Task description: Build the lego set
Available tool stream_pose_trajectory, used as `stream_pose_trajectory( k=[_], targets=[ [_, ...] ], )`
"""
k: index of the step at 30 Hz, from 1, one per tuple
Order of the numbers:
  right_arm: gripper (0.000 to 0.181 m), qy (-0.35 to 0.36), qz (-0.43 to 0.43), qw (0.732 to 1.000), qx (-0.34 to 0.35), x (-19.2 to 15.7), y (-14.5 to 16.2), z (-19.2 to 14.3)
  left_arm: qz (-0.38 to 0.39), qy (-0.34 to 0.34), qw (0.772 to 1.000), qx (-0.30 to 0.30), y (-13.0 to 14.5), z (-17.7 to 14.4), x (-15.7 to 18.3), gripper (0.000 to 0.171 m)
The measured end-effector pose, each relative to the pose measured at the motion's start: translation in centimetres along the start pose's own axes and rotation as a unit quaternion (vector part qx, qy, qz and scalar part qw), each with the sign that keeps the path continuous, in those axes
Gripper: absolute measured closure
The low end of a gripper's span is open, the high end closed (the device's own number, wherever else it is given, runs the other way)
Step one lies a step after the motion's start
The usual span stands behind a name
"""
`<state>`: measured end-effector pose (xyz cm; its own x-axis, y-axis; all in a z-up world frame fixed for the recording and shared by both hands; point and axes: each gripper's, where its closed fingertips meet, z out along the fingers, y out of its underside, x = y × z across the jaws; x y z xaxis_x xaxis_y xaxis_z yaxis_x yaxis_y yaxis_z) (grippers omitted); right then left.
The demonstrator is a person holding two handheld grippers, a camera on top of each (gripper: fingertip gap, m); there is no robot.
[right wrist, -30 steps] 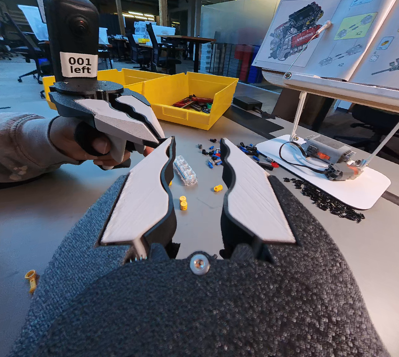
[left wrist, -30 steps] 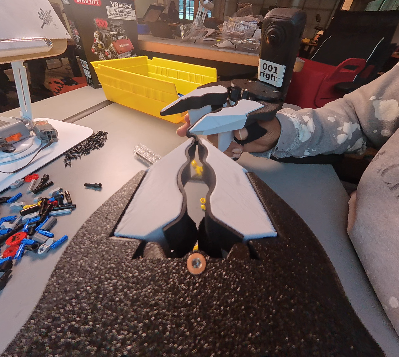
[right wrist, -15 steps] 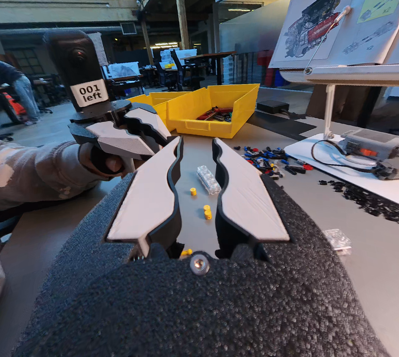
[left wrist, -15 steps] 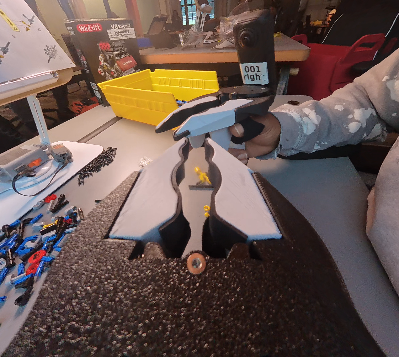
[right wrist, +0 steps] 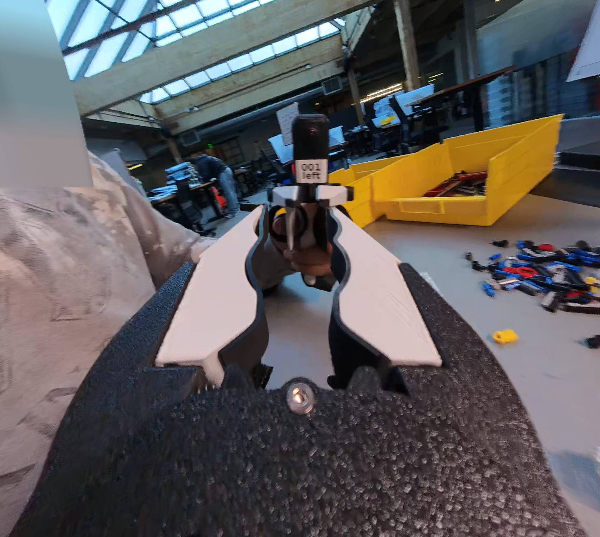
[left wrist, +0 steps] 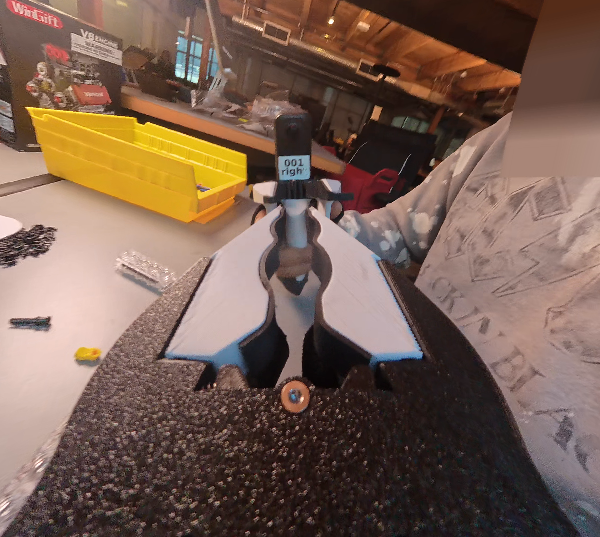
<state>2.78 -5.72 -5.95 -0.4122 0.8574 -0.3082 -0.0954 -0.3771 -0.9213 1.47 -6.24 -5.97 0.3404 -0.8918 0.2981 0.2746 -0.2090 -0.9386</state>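
Two claws up over the grey desk [left wrist: 97, 300], pointing nose to nose. Left claw [left wrist: 293, 216]: open only a crack, holds nothing. Right claw [right wrist: 297, 212]: open wider, holds nothing too. Close by on the desk, beside the left claw: a small yellow piece [left wrist: 87, 353], a black pin [left wrist: 31, 322] and a clear bag [left wrist: 146, 268]. Farther off, a heap of tiny black bits [left wrist: 26, 238]. Well apart from the right claw: a pile of blue, red and black pieces [right wrist: 545, 274]. Farther back, a yellow bin [left wrist: 130, 157], then a dark box [left wrist: 61, 66] standing up behind it.
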Motion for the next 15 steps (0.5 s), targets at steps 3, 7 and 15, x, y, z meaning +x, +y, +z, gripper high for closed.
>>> stream_pose_trajectory(
  k=[3, 7, 15],
  targets=[
    [0.145, -0.047, 0.026, 0.998, -0.011, -1.5, 0.7, 0.6, -0.038, 0.078, 0.996, 0.028, -0.3, 0.7, 2.3, 0.160],
    [0.143, -0.072, 0.036, 0.997, -0.018, -2.4, 1.2, 0.8, -0.033, 0.120, 0.992, 0.004, 0.5, 1.9, 4.4, 0.157],
    [0.142, -0.080, 0.057, 0.995, -0.007, -2.4, 0.8, 0.7, -0.031, 0.121, 0.992, 0.010, 0.3, 1.6, 4.5, 0.154]
  ],
)
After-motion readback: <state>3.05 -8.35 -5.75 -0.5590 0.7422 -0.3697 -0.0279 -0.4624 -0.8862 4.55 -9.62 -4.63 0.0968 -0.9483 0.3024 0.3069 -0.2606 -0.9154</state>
